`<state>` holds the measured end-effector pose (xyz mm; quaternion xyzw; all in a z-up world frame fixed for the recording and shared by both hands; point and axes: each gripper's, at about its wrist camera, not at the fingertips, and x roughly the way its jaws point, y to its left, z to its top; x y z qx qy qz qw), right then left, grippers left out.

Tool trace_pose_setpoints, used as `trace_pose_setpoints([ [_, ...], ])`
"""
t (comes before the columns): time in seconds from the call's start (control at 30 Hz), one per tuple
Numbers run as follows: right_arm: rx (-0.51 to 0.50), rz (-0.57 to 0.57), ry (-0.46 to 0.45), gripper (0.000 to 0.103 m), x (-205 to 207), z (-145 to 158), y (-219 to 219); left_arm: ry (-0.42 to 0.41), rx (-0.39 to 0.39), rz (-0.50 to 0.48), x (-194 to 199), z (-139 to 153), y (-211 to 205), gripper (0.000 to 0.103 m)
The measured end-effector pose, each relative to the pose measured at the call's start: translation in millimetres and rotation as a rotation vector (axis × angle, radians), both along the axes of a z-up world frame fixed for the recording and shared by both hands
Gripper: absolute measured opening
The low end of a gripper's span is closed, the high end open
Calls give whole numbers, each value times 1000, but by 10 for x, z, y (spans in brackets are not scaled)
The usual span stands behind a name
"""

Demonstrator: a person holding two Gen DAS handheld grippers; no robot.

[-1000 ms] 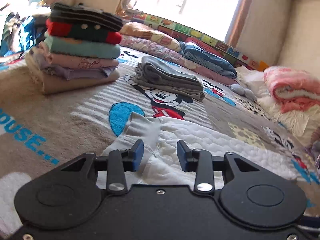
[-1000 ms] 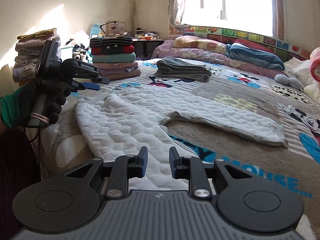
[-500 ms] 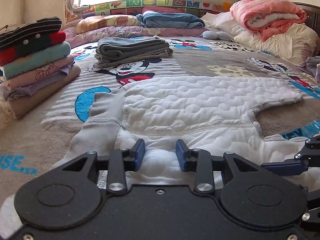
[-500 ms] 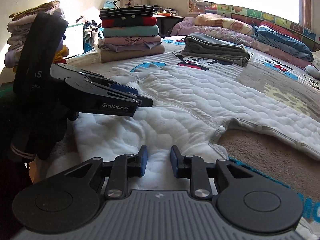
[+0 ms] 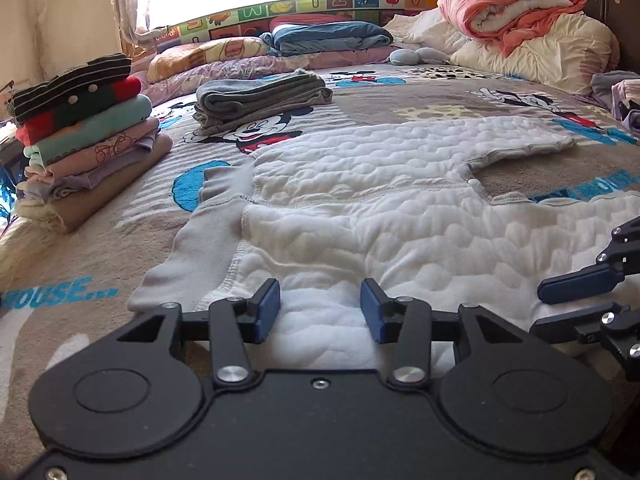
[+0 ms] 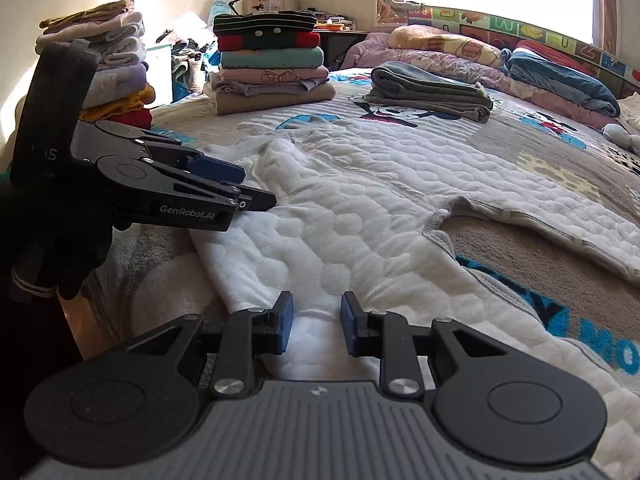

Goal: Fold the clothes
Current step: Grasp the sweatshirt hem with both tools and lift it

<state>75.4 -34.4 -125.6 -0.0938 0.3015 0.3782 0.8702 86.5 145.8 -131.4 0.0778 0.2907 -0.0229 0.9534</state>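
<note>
The white quilted garment (image 5: 360, 208) lies spread flat on the cartoon-print bedspread (image 5: 100, 248), its near edge just under and ahead of both sets of fingers, one leg or sleeve running off to the far right. Your left gripper (image 5: 320, 312) hangs over that near edge beside the grey ribbed cuff (image 5: 200, 236), which sits just to the left of its left finger. Its jaws have just been opening and stand apart with fabric showing in the gap, but nothing is pinched. Your right gripper (image 6: 316, 324) sits further along the same edge, jaws apart by a narrower gap and likewise over cloth without clamping it.

To do this grasp well, I would judge that you should bring both sets of fingertips down until the lower pad slides under the hem, then close on the edge itself and not on a bunch of quilting. Keep the two grips level so the fold line stays straight.

Beyond your fingers, the stack of folded clothes (image 5: 80, 132) on the far left and the folded grey garment (image 5: 260, 100) ahead are well apart from the work.
</note>
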Motion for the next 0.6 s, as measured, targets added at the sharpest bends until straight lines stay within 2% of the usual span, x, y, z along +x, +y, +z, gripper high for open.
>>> trace_pose_setpoints([
  [0.13, 4, 14, 23, 28, -101, 49, -109, -43, 22, 13, -124, 66, -48, 43],
  [0.2, 22, 13, 21, 34, -168, 68, -192, -57, 20, 1, -146, 91, -87, 43],
  [0.33, 41, 6, -3, 34, -334, 44, -393, 49, 40, -61, -135, 26, -222, 43],
  [0.43, 35, -11, -33, 34, -373, 112, -540, 43, -12, -101, -210, 120, -190, 43],
  [0.53, -12, -12, -117, 37, -433, 223, -689, -15, -3, -36, -253, 231, -137, 43],
  [0.6, -66, 2, -181, 46, -498, 254, -795, -26, -24, 13, -198, 249, -88, 44],
])
